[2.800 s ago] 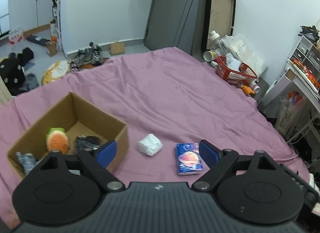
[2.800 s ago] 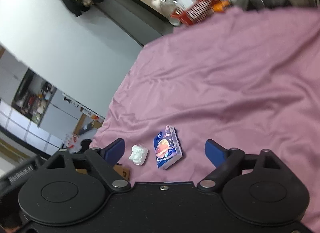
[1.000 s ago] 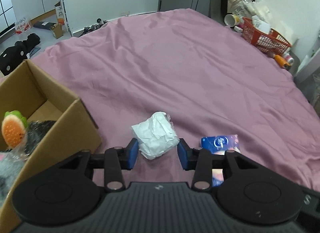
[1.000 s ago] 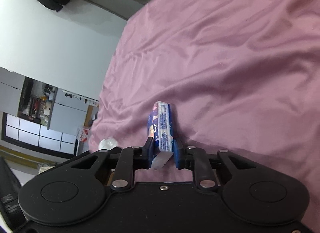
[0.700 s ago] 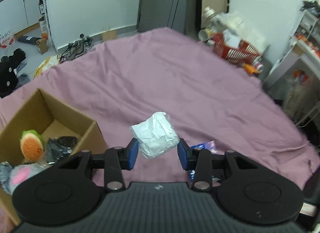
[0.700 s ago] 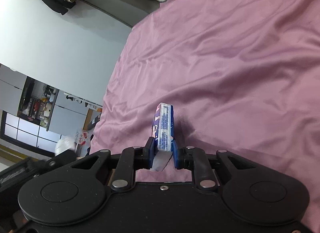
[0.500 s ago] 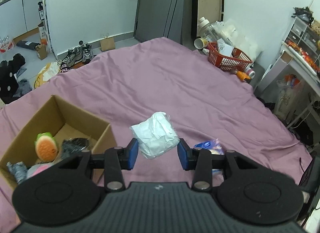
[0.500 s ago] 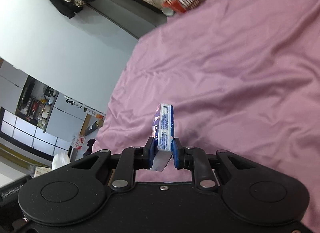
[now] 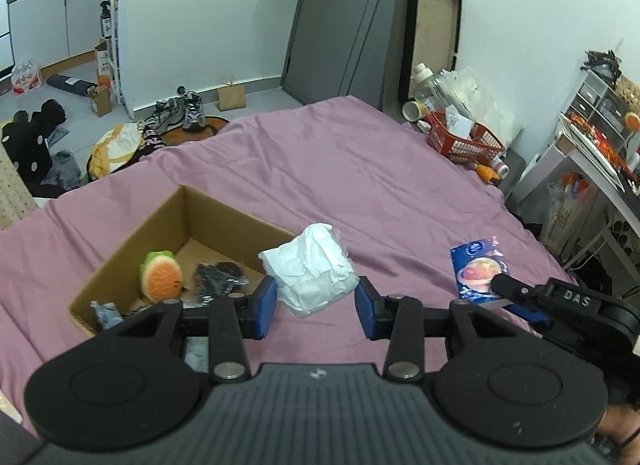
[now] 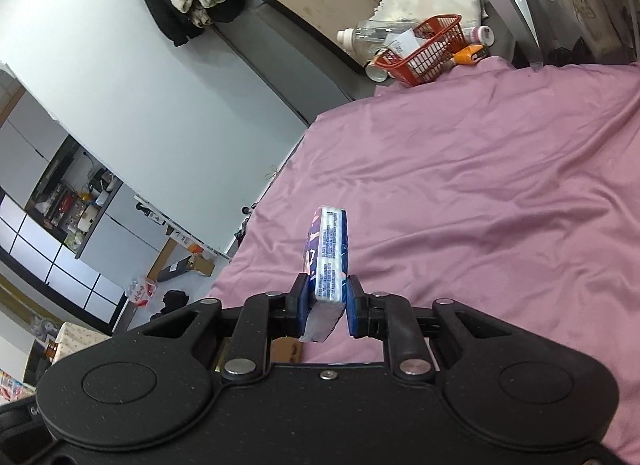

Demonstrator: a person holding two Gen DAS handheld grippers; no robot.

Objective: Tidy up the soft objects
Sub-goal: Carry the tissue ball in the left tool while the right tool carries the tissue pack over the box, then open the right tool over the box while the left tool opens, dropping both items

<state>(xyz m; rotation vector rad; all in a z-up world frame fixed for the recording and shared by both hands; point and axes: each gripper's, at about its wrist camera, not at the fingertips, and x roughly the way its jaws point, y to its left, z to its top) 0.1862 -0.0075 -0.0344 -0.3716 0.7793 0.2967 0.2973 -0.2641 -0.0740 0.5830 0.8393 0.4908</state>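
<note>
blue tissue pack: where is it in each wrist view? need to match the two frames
Left wrist view: blue tissue pack sits right of centre, flat face toward the camera, pinched by the right hand-held gripper reaching in from the right edge.
Right wrist view: the pack is at centre, edge-on and upright, clamped in that gripper.
Shared landmark: red basket beyond the bed's far corner.

At the right edge of the left wrist view, the letters "DAS" stood in grey on the right gripper (image 9: 520, 299); other print was too small to read.
</note>
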